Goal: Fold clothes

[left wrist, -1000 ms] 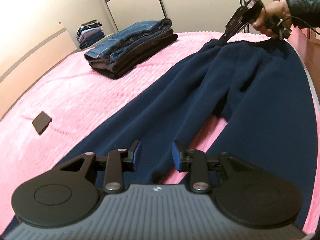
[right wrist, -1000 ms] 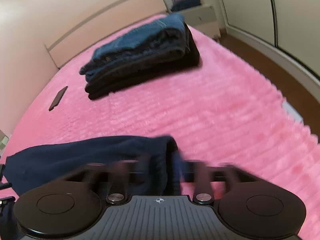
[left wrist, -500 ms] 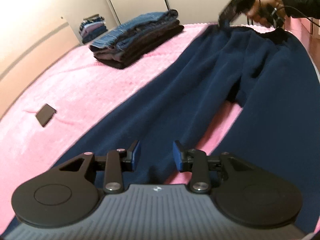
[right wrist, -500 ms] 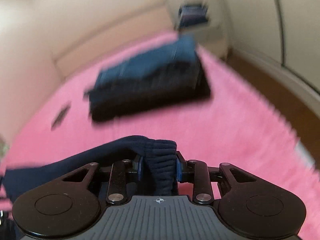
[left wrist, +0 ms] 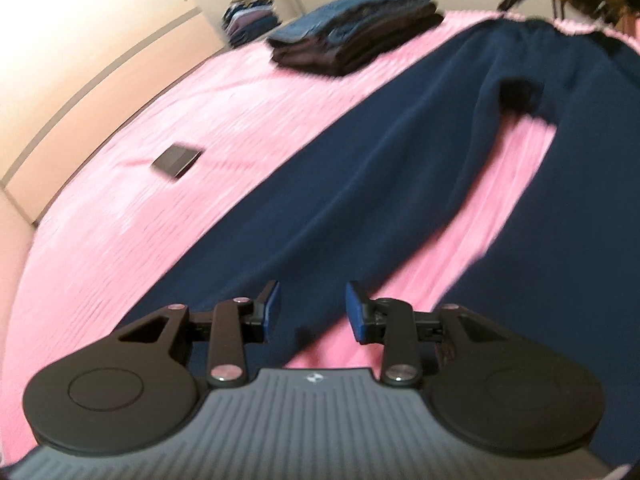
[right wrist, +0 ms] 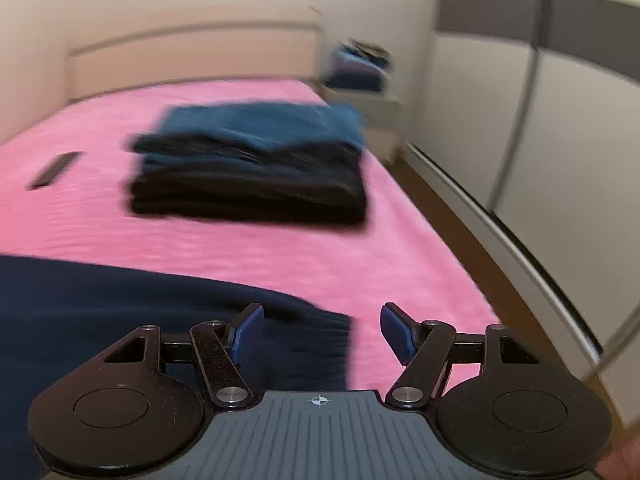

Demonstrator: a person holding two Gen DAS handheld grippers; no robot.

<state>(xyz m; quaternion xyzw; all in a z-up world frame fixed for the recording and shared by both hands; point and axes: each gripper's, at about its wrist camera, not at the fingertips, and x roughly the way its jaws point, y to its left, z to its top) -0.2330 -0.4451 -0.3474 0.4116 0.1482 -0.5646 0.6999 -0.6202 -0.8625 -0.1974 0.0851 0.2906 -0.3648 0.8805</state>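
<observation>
Trousers (left wrist: 400, 152) lie flat on my pink bed (left wrist: 168, 152) beside folded clothes (left wrist: 356, 28) and a blurred phone (left wrist: 176, 159); left gripper (left wrist: 312, 310) open and empty, right gripper (right wrist: 322, 334) opening over the waistband.

Home bedroom: pink-covered bed (right wrist: 280, 248), headboard (right wrist: 192, 60), wardrobe (right wrist: 520, 100).

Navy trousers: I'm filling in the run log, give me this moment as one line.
trousers: flat on bed | left gripper: open, empty | right gripper: opening, waistband unpinched | folded stack: untouched
</observation>
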